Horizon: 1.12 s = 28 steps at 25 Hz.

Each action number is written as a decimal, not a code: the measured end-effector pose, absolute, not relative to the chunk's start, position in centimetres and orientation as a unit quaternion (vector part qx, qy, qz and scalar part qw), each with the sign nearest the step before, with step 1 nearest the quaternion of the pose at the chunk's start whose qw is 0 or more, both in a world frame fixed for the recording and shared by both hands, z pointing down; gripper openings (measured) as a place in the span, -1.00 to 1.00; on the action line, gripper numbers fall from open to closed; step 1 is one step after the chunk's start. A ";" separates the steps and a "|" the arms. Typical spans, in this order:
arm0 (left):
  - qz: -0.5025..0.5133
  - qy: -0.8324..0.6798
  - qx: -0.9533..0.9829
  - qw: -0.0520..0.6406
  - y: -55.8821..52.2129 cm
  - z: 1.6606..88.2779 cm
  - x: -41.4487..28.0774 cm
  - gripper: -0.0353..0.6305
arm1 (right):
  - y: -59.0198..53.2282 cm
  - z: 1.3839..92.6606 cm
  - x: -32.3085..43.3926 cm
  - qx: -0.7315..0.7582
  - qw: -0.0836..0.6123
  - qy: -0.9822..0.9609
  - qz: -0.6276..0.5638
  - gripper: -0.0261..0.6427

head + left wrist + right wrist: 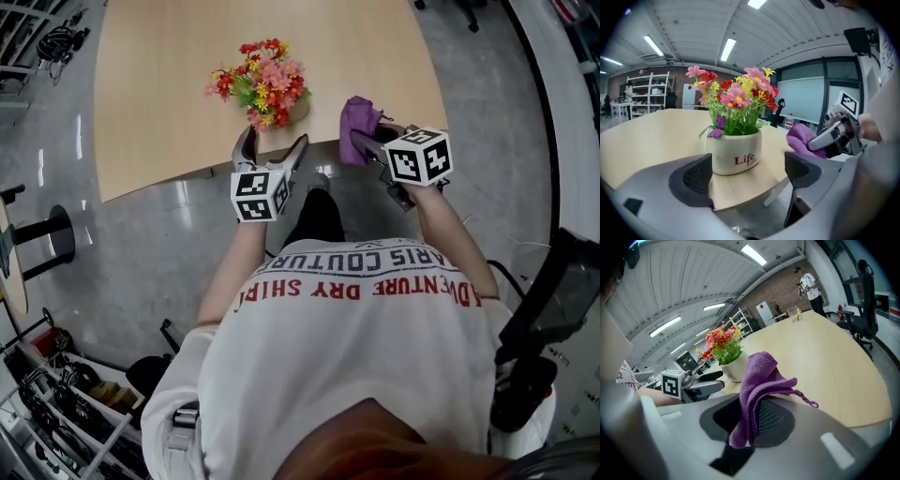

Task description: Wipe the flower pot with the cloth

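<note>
A white flower pot [296, 112] marked "Life", full of red, pink and yellow flowers [263, 82], stands near the front edge of the wooden table [159, 94]. My left gripper [273, 145] hangs just in front of the pot, open, with nothing between its jaws. In the left gripper view the pot [736, 152] sits beyond the gripper [747, 176], apart from the pads. To the right of the pot, my right gripper [370, 145] is shut on a purple cloth [359, 122]. The cloth [757, 380] bunches upward from between the pads of the right gripper [750, 423].
The table's curved front edge runs just under both grippers, with grey floor [141, 244] below it. A black office chair [862, 310] stands at the far right of the table. A black stand [47, 234] and shelving [56, 412] are on the left.
</note>
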<state>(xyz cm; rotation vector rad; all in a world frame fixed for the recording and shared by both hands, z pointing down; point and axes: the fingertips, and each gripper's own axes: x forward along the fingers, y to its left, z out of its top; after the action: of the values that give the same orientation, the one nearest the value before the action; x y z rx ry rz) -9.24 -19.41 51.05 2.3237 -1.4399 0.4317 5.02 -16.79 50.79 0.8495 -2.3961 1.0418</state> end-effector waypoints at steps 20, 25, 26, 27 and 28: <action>0.139 -0.727 0.655 0.150 -22.9 50.3 -9.9 0.51 | -9.4 49.9 12.9 0.359 0.196 -0.833 0.372 -0.80; 0.139 -0.717 0.668 0.142 -22.4 50.1 -9.9 0.46 | -9.6 49.7 12.7 0.356 0.193 -0.836 0.370 -0.80; 0.140 -0.712 0.674 0.140 -22.3 50.0 -9.8 0.46 | -9.7 49.6 12.5 0.353 0.192 -0.838 0.370 -0.80; 0.141 -0.706 0.680 0.138 -22.3 49.9 -9.8 0.46 | -9.9 49.6 12.3 0.350 0.192 -0.840 0.369 -0.80; 0.142 -0.698 0.688 0.137 -22.3 49.8 -9.7 0.45 | -10.1 49.4 12.0 0.347 0.191 -0.841 0.368 -0.80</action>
<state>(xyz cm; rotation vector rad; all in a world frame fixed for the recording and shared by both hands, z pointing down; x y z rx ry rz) -9.69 -22.30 49.83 1.9910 -2.0216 0.4120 12.02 -10.10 49.43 0.9733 -2.3626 1.0347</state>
